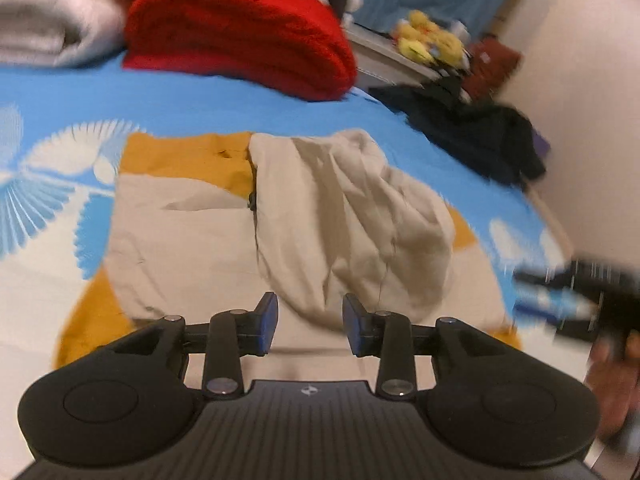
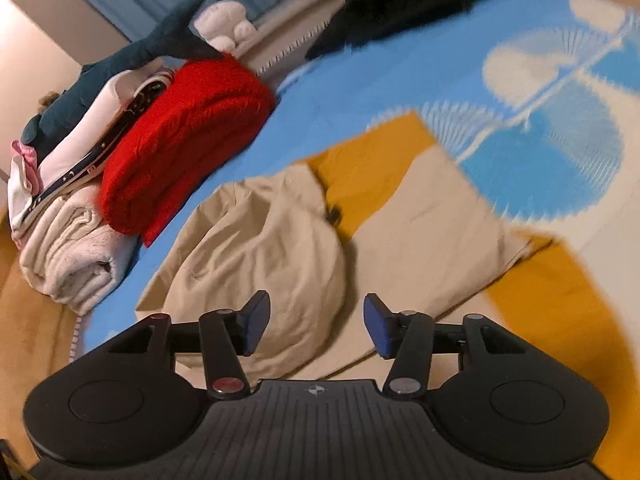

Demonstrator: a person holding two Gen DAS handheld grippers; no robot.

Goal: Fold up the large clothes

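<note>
A: Lying where on the bed?
B: Spread mid-sheet, near the bed's near edge: beige jacket with mustard lining, one front panel flopped over in a rumpled heap.
A: Left gripper?
B: Parted a moderate way, nothing between the blue pads, hovering above the jacket's heaped panel.
A: Right gripper?
B: Spread wider, empty too, poised over the same heap.
A: Toward the far edge?
B: Folded red blanket, touching a rolled cream blanket. Dark clothes bunched at the bed's far right corner. Yellow plush toys beyond the bed, blurred.
</note>
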